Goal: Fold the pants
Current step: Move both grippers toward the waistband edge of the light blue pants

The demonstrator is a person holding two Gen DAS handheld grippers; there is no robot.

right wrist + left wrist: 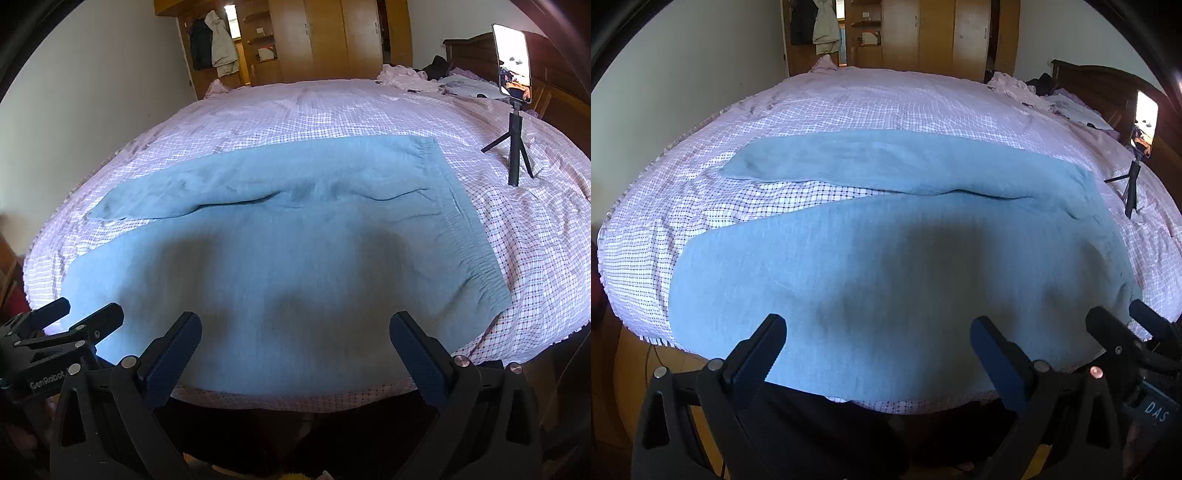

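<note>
Light blue pants [886,258] lie flat on the checked bed [886,103], 2 legs pointing left, waistband at right, near leg along the bed's front edge. Left gripper [878,338] and right gripper [295,334] hang above that near edge, jaws spread wide, nothing between them. A phone on a tripod [514,110] stands on the bed just beyond the waistband.

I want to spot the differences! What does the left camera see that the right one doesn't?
Only the left view shows the far leg's cuff lying flat. Only the right view shows the whole waistband and the whole phone. Both show the blue pants spread flat on the checked bed, the tripod, the wardrobe, and open, empty jaws.
</note>
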